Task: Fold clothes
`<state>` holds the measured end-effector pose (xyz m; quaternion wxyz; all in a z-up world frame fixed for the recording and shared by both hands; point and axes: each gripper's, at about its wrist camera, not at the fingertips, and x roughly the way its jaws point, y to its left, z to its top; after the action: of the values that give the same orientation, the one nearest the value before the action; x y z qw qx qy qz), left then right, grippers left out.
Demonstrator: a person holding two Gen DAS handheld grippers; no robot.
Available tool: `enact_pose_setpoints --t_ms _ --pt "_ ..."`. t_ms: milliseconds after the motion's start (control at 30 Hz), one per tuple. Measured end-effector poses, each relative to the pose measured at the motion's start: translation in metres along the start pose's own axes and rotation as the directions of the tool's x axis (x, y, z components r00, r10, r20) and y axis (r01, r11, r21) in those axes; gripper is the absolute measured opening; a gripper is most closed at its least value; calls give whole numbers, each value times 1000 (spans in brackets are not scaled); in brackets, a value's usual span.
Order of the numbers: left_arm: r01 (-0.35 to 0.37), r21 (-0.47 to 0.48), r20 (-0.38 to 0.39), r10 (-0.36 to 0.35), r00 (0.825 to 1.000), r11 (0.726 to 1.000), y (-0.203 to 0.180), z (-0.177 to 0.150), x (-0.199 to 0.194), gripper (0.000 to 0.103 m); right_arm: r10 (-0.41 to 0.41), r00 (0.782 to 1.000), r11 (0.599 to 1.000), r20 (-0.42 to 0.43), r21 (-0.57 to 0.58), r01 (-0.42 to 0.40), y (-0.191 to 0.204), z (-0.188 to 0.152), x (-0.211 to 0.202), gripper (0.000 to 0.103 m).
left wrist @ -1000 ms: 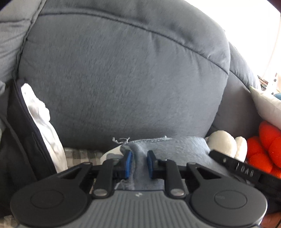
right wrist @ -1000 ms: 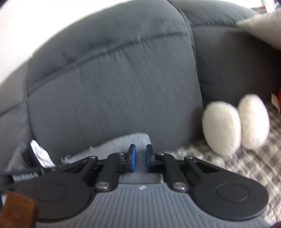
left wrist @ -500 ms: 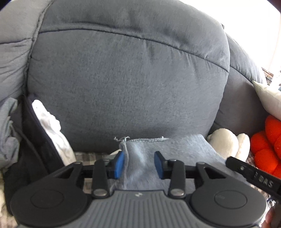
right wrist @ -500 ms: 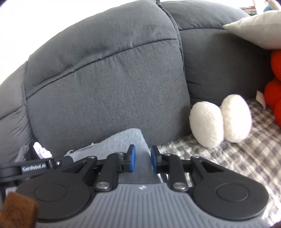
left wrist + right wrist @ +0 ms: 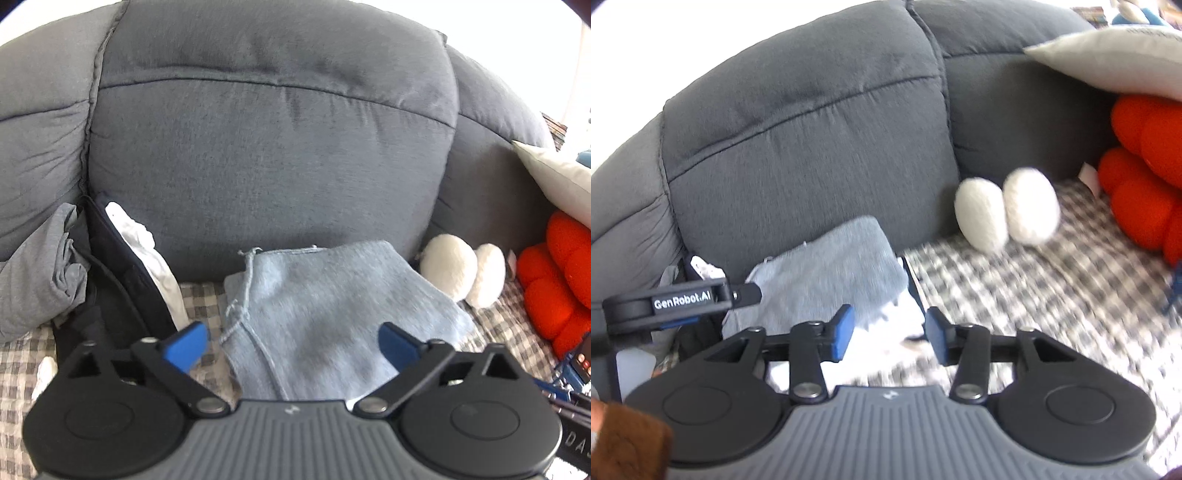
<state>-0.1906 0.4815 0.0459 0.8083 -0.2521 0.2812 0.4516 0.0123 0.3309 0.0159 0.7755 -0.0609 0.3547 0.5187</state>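
Observation:
A folded light blue-grey knit garment (image 5: 325, 310) lies on the checked sofa cover, its far edge against the grey back cushion. It also shows in the right wrist view (image 5: 831, 273). My left gripper (image 5: 291, 341) is open and empty, its jaws wide apart just above the garment's near part. My right gripper (image 5: 886, 330) is open and empty, to the right of the garment, over a white item (image 5: 886, 332) that is blurred. The left gripper's side shows in the right wrist view (image 5: 679, 299).
A pile of dark, white and grey clothes (image 5: 122, 273) leans at the left by the back cushion (image 5: 266, 155). White plush balls (image 5: 461, 271) and a red plush toy (image 5: 561, 280) sit at the right, under a pale pillow (image 5: 561, 177). The checked cover (image 5: 1052, 280) spreads rightward.
Both grippers have opened and let go of the blue-grey garment, which now lies folded on the sofa. Both have pulled back and risen; the right one has swung to the right.

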Motion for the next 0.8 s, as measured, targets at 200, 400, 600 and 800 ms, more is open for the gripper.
enact_pose_setpoints --t_ms 200,400,600,800 --pt "-49 6 -110 50 993 999 -7 -12 0 102 -12 998 1000 -58 28 13 -6 -11 -17 72" --pt "-101 -1 -180 100 979 995 -11 -23 5 102 -41 992 999 -118 6 42 -8 -18 -25 92" --pt "-116 1 -200 114 973 993 -17 -29 1 103 -71 982 997 -178 -17 69 -9 -24 -33 103" --pt "-111 -8 -232 106 967 994 -20 -31 4 103 -77 967 997 -243 -47 68 -6 -31 -34 103"
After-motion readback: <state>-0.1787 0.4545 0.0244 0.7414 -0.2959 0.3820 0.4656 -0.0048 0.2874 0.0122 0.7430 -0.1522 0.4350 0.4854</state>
